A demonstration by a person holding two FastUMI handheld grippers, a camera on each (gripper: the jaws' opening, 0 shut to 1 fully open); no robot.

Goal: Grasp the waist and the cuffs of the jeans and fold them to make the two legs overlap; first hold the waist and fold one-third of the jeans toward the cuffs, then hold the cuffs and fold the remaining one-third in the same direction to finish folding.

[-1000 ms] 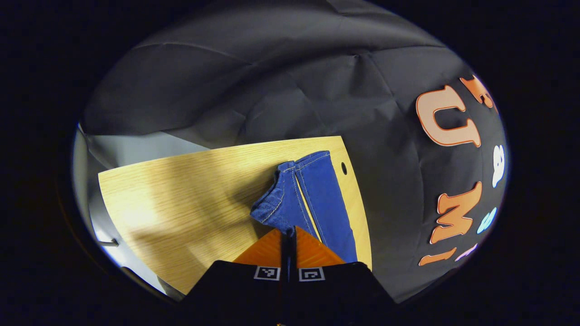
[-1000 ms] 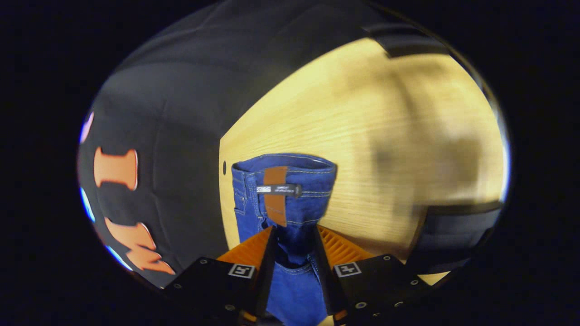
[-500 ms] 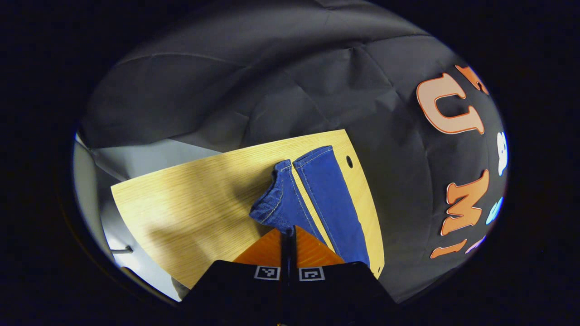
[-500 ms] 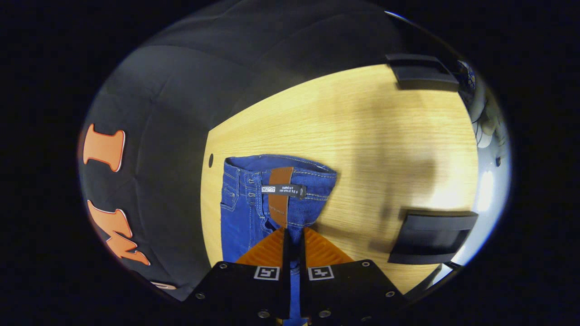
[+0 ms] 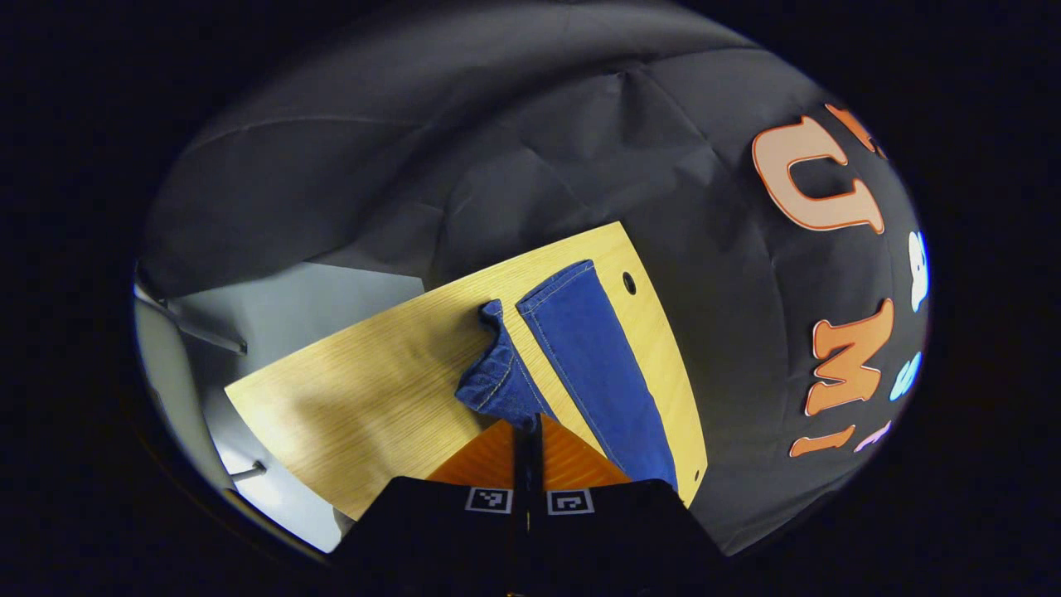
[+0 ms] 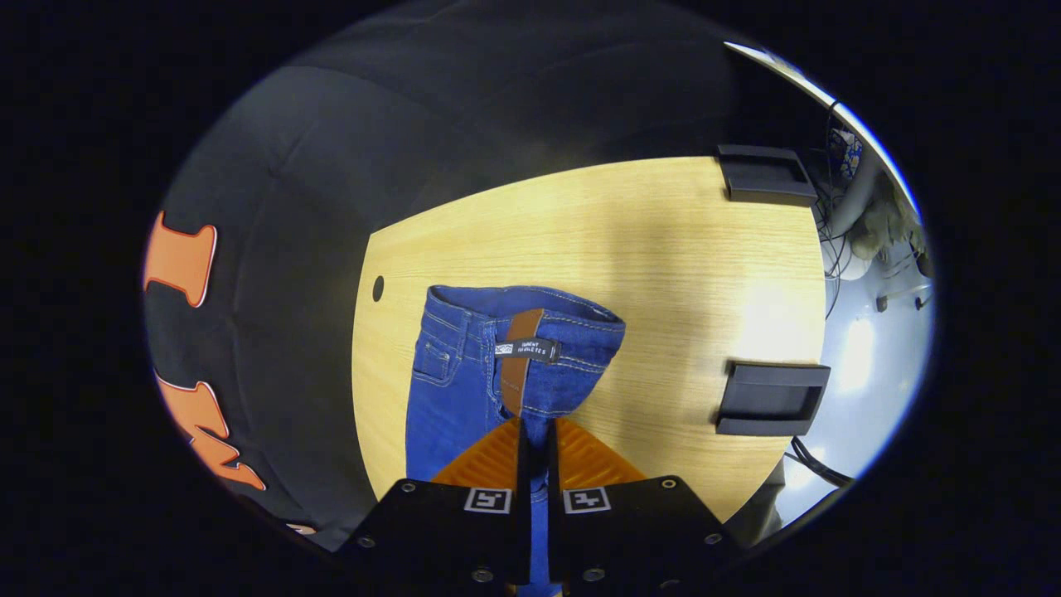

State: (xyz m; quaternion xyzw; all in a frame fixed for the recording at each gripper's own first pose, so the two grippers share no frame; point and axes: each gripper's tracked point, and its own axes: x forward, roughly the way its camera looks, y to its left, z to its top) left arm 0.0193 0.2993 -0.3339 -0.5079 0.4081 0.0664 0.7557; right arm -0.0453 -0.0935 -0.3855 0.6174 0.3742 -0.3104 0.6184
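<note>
Blue jeans lie on a light wooden table. In the left gripper view one leg [image 5: 593,356] lies flat toward the table's far corner, while the other leg's cuff [image 5: 496,377] is lifted and bunched, with my left gripper [image 5: 527,424] shut on it. In the right gripper view the waist [image 6: 514,348], with its brown patch and a small label, is raised off the table [image 6: 646,249]. My right gripper [image 6: 535,427] is shut on the waistband's near edge.
Two black handle-like fittings [image 6: 767,174] [image 6: 772,398] sit on the table's right edge in the right gripper view. A small round hole [image 6: 378,288] marks the table near the black cloth wall. Cables and pale floor [image 6: 870,332] lie beyond the edge.
My right gripper went from open around the waistband to shut on it, then lifted it. My left gripper, shut on the cuff, rose, pulling that leg up and away from the flat one.
</note>
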